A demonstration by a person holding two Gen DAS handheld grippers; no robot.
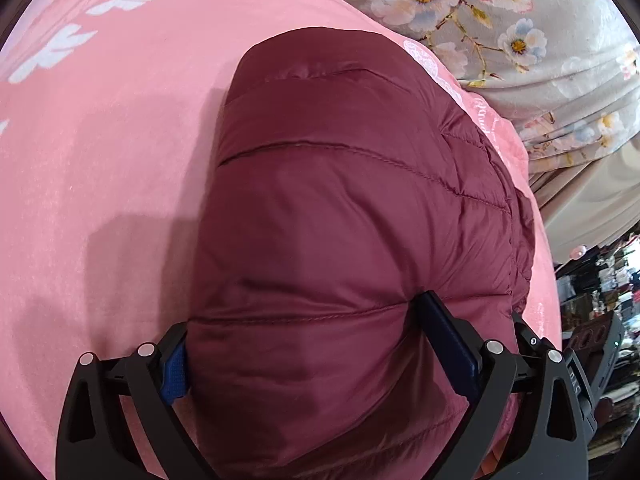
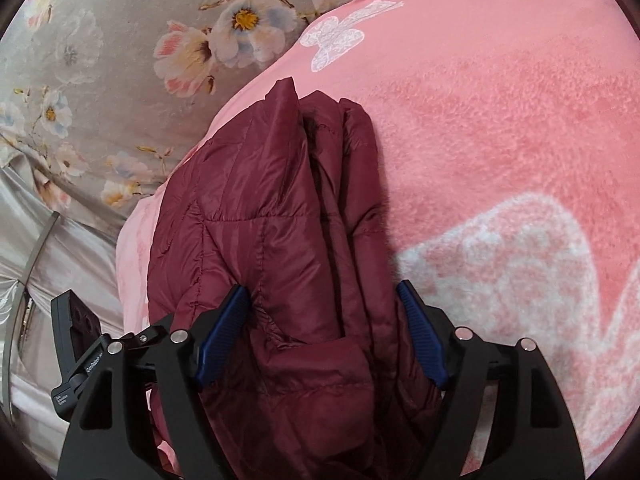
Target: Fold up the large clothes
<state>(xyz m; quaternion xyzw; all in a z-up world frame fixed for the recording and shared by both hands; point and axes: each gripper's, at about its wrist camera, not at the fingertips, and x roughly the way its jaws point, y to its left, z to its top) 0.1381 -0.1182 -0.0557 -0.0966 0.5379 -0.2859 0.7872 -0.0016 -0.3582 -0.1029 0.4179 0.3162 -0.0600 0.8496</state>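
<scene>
A maroon quilted puffer jacket (image 1: 340, 200) lies folded into a thick bundle on a pink fleece blanket (image 1: 100, 140). My left gripper (image 1: 320, 344) has its jaws around the near end of the bundle, pads pressed into the padding on both sides. In the right wrist view the jacket (image 2: 260, 220) shows its stacked folded layers and edges, and my right gripper (image 2: 320, 336) clamps that end between its blue pads (image 2: 224, 332). Both grippers hold the jacket close to the blanket (image 2: 500, 140).
A grey floral bedsheet (image 1: 520, 40) lies beyond the blanket and also shows in the right wrist view (image 2: 100, 60). Cluttered shelves (image 1: 600, 300) stand at the far right. A silver fabric with a metal hoop (image 2: 40, 260) is at the left.
</scene>
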